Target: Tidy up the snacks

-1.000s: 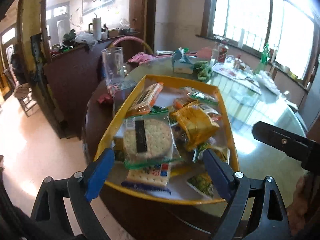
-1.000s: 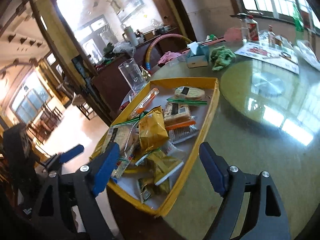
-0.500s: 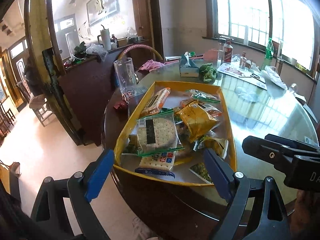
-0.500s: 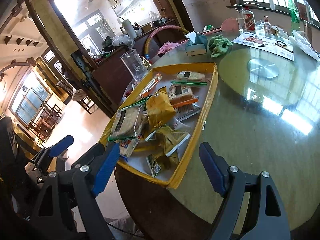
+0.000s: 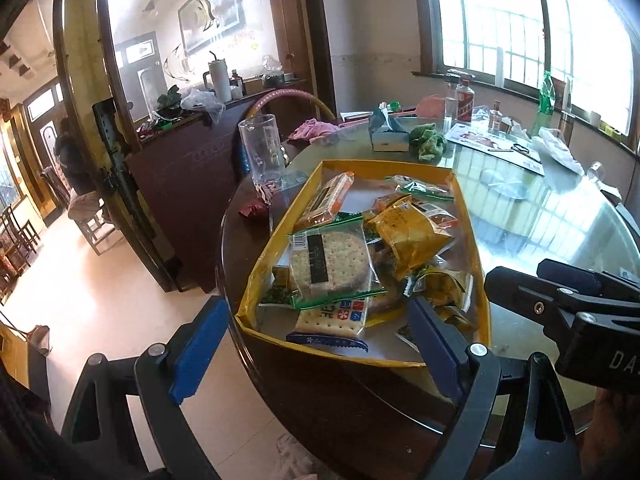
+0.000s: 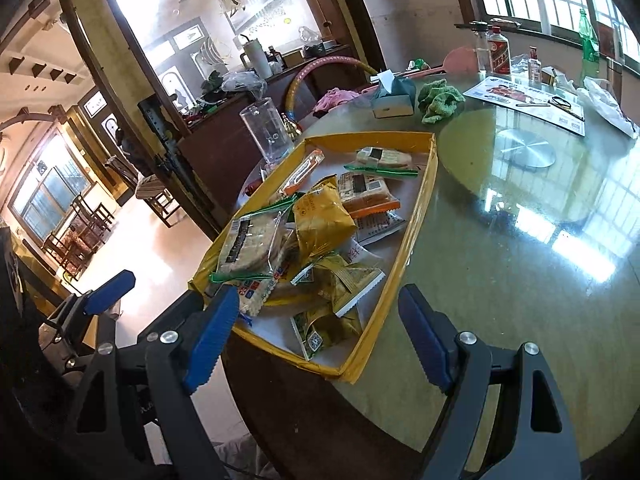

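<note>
Grippers point(image 5: 316, 340) retreated from tray point(image 5: 482, 280).

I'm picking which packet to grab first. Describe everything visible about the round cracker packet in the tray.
The round cracker packet is a clear plastic wrapper with green edges, holding pale, dimpled round crackers. A black label strip and a barcode run along its top face. It lies flat and sealed atop other packets near the yellow tray's near left corner, partly overlapping a square cracker packet. No gripper touches it.

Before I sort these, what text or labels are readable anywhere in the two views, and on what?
"DA": white letters, cut off by the frame edge, on the right gripper body.
Cracker packet label with barcode: too small.
Yellow packet print: blurred.
Bottle label: unreadable.
Sheet on the table: unreadable.
</note>
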Motion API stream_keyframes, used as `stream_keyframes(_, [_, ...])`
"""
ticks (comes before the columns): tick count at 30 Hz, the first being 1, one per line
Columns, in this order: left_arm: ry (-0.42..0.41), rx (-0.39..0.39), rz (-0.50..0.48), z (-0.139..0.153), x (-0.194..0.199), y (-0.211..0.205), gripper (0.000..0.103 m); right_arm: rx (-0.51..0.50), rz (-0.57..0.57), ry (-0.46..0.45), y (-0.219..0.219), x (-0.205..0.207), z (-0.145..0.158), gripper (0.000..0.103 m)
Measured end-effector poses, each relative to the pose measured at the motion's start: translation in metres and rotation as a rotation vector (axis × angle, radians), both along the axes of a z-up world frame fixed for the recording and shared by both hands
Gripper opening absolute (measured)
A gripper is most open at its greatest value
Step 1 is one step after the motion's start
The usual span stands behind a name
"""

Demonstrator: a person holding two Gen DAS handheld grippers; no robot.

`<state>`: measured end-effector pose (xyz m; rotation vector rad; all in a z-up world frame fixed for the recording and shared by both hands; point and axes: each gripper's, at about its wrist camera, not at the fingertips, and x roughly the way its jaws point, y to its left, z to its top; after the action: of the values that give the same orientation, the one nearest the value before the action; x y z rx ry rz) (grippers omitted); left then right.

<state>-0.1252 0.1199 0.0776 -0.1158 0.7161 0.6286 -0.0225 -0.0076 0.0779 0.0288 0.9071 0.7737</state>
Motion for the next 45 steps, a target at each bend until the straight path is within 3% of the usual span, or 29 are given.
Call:
stream_keyframes(22, [0.010,-0.020,-0.010,-0.014,-0.010,0.035,0.091,-0.036,-0.022,-0.039,0.040,-0.002,-0.008,0.082])
stream_keyframes(45, [0.024,-0.020,0.004,-0.022,-0.002,0.044,0.091,-0.075,-0.045,-0.056,0.048,0.000,-0.011,0.082])
